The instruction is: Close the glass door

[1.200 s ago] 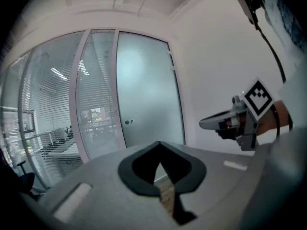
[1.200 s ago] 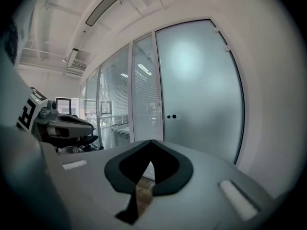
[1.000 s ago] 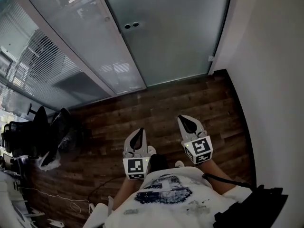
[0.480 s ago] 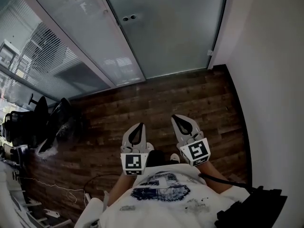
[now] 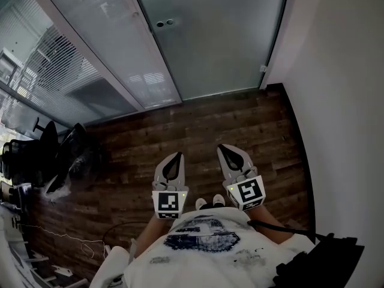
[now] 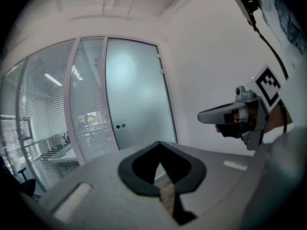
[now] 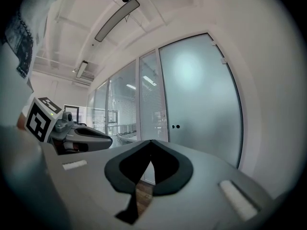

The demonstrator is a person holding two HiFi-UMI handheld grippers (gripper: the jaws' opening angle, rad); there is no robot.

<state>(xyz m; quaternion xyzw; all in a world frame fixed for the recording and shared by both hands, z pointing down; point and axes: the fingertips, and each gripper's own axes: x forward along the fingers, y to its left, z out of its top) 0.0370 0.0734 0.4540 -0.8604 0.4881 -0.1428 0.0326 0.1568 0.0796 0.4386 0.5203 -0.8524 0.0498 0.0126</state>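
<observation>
Straight ahead of both grippers, the glass door (image 5: 222,41) stands upright across the far end of the wooden floor (image 5: 198,125), well apart from the fingers of either one. It is a tall frosted pane whose long axis runs vertically, and its broad face is turned toward the person. Its left edge lies against a pale frame post, and beyond that post the glass partition (image 5: 90,53) with blinds behind it carries on in the same line. Its right edge sits just beside the white wall (image 5: 342,101). Two small dark round fittings (image 5: 163,23) sit near the door's left edge.

The left gripper (image 5: 176,155) is held low in front of the person's shirt (image 5: 201,245), and it points toward the door. In the left gripper view its fingers (image 6: 105,186) meet at the tips, with nothing held between them. The door (image 6: 136,95) appears beyond those tips, and the other gripper (image 6: 240,119) hangs off to the right.

The right gripper (image 5: 223,148) lies just beside the left one, a little nearer the wall, and it points the same way. Its fingers (image 7: 216,176) are likewise pressed together and empty, and the door (image 7: 201,99) rises behind them.

Dark office chairs (image 5: 42,155) stand at the left edge of the floor, well away from both grippers.
</observation>
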